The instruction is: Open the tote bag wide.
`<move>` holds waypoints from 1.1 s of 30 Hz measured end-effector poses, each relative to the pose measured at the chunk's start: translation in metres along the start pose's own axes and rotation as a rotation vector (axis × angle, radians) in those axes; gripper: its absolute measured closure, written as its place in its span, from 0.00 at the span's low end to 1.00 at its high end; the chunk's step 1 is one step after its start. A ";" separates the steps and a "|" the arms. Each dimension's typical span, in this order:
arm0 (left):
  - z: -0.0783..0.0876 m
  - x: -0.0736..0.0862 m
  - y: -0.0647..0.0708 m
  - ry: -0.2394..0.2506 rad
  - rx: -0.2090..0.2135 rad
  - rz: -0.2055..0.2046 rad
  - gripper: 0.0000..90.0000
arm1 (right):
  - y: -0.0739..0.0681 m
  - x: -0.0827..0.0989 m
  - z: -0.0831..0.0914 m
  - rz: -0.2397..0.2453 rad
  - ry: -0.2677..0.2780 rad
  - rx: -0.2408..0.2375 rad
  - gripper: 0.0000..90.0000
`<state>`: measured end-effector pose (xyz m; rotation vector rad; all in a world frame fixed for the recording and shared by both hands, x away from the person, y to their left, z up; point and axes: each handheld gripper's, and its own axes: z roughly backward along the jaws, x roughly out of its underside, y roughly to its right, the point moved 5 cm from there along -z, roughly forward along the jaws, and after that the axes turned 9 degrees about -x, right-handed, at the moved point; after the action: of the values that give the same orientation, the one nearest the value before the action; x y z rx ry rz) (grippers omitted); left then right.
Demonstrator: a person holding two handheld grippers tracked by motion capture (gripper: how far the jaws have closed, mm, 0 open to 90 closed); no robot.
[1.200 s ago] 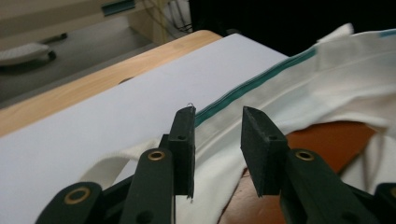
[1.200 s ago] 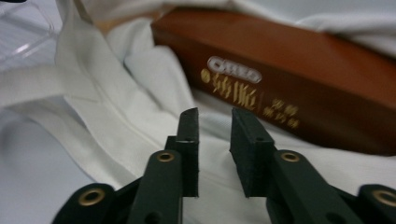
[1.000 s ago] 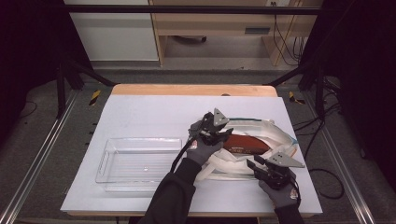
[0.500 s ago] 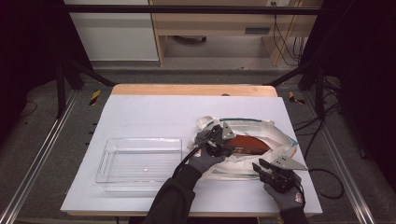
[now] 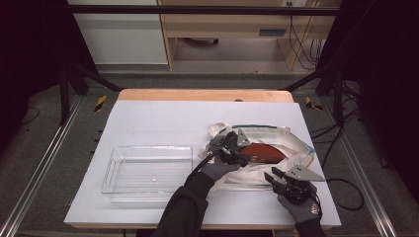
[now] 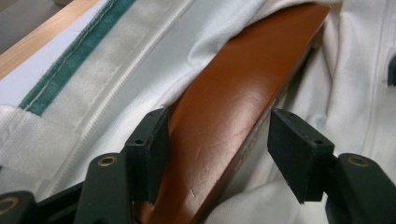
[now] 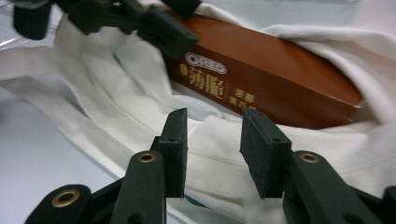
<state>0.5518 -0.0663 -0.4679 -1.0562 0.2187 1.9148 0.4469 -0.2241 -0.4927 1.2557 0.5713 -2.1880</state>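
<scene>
Your left gripper straddles the brown Oreo box inside the white tote bag, jaws just opening, right pad clear. Your right gripper, at 5 o'clock of the box, pinches bag fabric. Tabletop beneath.

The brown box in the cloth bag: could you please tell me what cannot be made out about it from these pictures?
- High view: the brown box is mostly covered by the cloth bag, and its print is too small to read.
- Left gripper view: the box's near end runs off the bottom edge, and the left gripper straddles it without a visible press.
- Right gripper view: cloth folds hide the box's lower edge; the right gripper has cloth between its jaws.
</scene>
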 end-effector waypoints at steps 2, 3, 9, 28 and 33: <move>-0.003 -0.001 -0.002 0.008 -0.003 0.004 0.42 | -0.002 0.002 -0.004 0.003 -0.025 -0.002 0.69; -0.004 -0.002 -0.003 0.008 -0.004 0.006 0.42 | -0.001 0.003 -0.006 0.009 -0.042 0.005 0.69; -0.007 -0.003 -0.007 0.009 0.045 0.041 0.34 | 0.004 0.010 -0.011 -0.054 -0.085 -0.002 0.69; -0.019 0.000 -0.004 -0.005 0.017 -0.007 0.19 | 0.005 0.010 -0.012 -0.065 -0.093 -0.008 0.69; -0.022 0.002 -0.007 -0.019 0.044 0.008 0.16 | 0.005 0.010 -0.012 -0.068 -0.093 -0.012 0.69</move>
<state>0.5696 -0.0730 -0.4817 -1.0088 0.2533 1.9185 0.4533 -0.2231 -0.5075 1.1371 0.5962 -2.2821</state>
